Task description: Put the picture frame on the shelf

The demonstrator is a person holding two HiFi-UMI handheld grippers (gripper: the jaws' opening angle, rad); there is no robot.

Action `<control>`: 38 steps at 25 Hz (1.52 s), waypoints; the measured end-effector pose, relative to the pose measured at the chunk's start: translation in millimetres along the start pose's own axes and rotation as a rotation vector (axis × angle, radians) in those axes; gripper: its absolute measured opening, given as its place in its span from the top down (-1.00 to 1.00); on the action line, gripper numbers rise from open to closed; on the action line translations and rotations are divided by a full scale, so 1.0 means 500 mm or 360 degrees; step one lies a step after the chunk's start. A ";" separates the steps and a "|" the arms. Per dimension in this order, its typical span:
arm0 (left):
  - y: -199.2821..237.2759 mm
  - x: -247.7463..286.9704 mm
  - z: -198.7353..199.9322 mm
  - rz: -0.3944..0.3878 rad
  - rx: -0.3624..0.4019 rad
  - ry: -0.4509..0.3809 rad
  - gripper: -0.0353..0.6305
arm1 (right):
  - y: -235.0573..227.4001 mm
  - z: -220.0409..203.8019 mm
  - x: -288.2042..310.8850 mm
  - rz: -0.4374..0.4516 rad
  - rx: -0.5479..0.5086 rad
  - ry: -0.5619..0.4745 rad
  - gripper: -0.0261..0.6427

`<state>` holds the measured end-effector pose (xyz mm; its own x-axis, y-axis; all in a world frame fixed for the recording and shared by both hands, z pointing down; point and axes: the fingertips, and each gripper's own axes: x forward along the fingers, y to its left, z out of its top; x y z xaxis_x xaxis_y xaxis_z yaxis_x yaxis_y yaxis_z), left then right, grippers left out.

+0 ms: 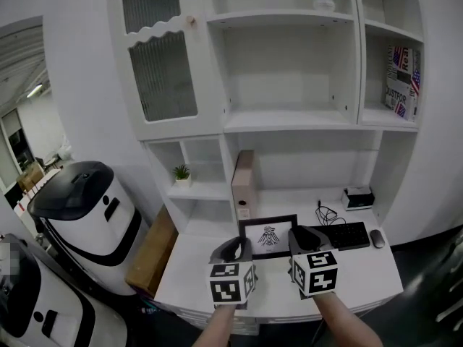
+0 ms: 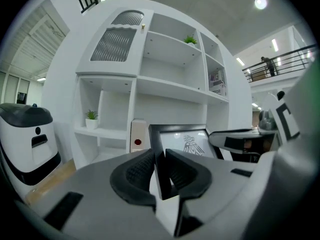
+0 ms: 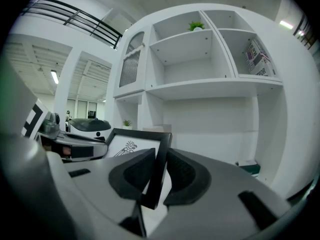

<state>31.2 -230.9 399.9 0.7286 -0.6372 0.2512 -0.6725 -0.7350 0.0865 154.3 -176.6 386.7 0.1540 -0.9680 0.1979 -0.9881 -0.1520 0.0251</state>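
Picture frame (image 1: pixel 268 237) in left gripper (image 1: pixel 239 246) and right gripper (image 1: pixel 297 239) — before the shelf (image 1: pixel 289 120).

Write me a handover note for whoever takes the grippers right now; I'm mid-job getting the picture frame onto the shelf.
Left gripper: shut on the left edge of the picture frame.
Right gripper: shut on the frame's right edge.
Frame: upright, print facing the person, held between both grippers over the desk, in front of the white shelf unit; it looks clear of the desk top.
Done: frame gripped from both sides.
Left: carry it to a shelf (the wide middle shelf is bare), stand it there, open both grippers, back out.
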 end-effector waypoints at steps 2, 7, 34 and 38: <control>-0.014 -0.003 0.019 -0.0023 0.0006 -0.0023 0.69 | -0.010 0.018 -0.015 -0.0020 -0.0003 -0.0031 0.71; -0.047 -0.010 0.064 -0.0063 0.0048 -0.0078 0.69 | -0.034 0.057 -0.047 -0.0058 -0.0003 -0.0095 0.71; -0.142 -0.045 0.383 -0.0158 0.0180 -0.0466 0.70 | -0.113 0.372 -0.141 -0.0132 -0.0167 -0.0499 0.70; -0.141 -0.045 0.414 -0.0153 0.0200 -0.0502 0.70 | -0.114 0.405 -0.142 -0.0132 -0.0188 -0.0548 0.70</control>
<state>88.9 -212.8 188.6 0.8053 -0.5894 -0.0640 -0.5919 -0.8055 -0.0293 200.7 -139.6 173.0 0.2065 -0.9668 -0.1504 -0.9629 -0.2281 0.1444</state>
